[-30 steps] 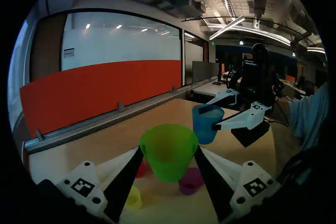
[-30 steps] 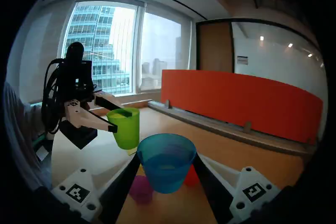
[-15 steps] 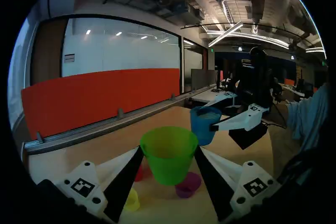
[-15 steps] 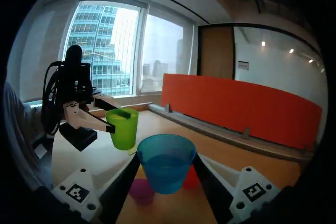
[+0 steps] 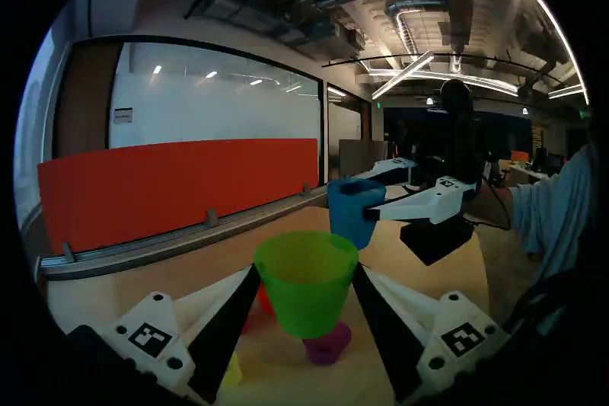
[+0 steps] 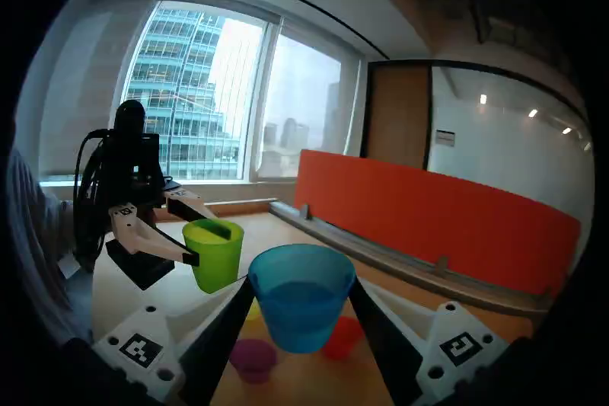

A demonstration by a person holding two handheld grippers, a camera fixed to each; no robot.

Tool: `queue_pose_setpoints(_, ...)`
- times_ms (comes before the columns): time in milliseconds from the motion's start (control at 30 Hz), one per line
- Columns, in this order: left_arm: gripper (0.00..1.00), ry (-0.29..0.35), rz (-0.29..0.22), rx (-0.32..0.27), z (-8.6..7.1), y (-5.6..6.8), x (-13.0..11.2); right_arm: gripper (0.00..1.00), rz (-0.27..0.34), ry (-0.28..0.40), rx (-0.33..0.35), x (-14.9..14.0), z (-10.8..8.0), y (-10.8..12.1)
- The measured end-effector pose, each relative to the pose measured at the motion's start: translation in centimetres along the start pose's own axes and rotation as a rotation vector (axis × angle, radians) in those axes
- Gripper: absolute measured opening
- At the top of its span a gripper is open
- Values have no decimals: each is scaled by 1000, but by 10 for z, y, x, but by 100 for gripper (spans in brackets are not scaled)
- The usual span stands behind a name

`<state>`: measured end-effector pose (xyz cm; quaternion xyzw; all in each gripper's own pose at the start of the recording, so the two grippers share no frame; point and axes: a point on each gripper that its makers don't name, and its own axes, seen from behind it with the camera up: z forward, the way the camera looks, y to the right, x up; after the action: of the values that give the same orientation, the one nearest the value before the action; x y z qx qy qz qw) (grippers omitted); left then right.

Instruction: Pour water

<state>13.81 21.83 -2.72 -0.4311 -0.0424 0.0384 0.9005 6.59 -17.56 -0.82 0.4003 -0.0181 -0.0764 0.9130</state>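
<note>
Blue cup (image 6: 302, 311) sits gripped inside the right tool (image 6: 301, 289).

grippers: 2, left gripper (image 5: 305, 275) and right gripper (image 6: 302, 286) | big cups: 2, green cup (image 5: 307, 284) and blue cup (image 6: 301, 299) | small cups on table (image 5: 152, 276): 3, purple cup (image 6: 253, 356), red cup (image 6: 340, 336), yellow cup (image 5: 231, 370) | orange partition (image 5: 175, 185): 1
</note>
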Motion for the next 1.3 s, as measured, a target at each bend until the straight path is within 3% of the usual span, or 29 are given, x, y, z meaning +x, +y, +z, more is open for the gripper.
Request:
queue_pose_setpoints(567,87,30,7,5,-10,8,3,91,-111,54,3,37,5,3)
queue_pose_setpoints(1300,87,42,33,-25,-8,23,4,91,-299,111,-16,73,6,5)
